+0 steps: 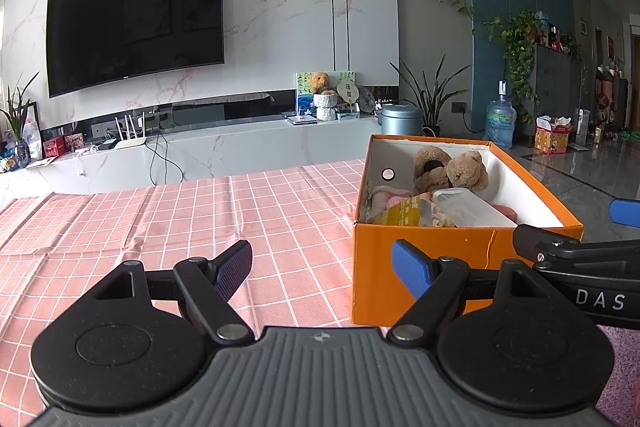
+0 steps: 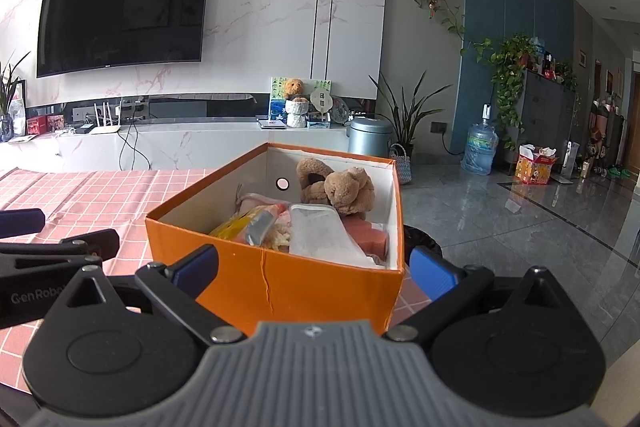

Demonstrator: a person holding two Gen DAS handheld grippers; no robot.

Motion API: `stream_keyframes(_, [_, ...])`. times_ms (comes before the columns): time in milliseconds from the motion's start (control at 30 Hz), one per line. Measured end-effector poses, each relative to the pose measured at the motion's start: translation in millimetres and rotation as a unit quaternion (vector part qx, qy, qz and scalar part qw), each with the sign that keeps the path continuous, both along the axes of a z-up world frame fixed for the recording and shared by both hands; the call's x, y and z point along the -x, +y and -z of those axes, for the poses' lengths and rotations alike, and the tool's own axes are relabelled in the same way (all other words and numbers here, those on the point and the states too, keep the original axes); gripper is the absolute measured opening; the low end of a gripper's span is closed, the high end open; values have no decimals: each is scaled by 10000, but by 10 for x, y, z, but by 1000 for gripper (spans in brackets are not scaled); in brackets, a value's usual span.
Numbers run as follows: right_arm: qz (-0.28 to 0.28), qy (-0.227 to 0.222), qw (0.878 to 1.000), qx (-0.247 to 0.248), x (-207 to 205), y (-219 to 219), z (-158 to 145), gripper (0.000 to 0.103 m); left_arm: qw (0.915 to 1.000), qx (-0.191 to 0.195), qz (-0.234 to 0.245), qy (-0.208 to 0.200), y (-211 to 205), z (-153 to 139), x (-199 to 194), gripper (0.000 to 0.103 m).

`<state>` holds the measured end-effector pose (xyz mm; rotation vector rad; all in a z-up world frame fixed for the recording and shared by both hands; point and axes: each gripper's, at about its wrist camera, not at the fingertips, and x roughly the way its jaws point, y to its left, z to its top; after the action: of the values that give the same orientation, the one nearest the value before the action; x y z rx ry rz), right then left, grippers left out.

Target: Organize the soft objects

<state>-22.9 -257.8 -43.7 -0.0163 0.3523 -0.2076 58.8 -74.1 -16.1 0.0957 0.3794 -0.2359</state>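
An orange cardboard box stands on the pink checked tablecloth near the table's right edge. It holds a brown teddy bear, a clear plastic pouch, a yellow packet and pink soft items. The box and bear also show in the right wrist view. My left gripper is open and empty, left of the box front. My right gripper is open and empty, its fingers either side of the box's near corner.
A white TV cabinet with a router, boxes and a second bear stands behind the table. A TV hangs above. A grey bin, plants and a water bottle stand on the shiny floor at right.
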Motion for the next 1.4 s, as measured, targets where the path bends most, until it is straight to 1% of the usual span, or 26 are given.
stream_keyframes(1400, [3,-56,10000,24,63,20,-46,100,9999,33,-10,-116,26,-52,77,93])
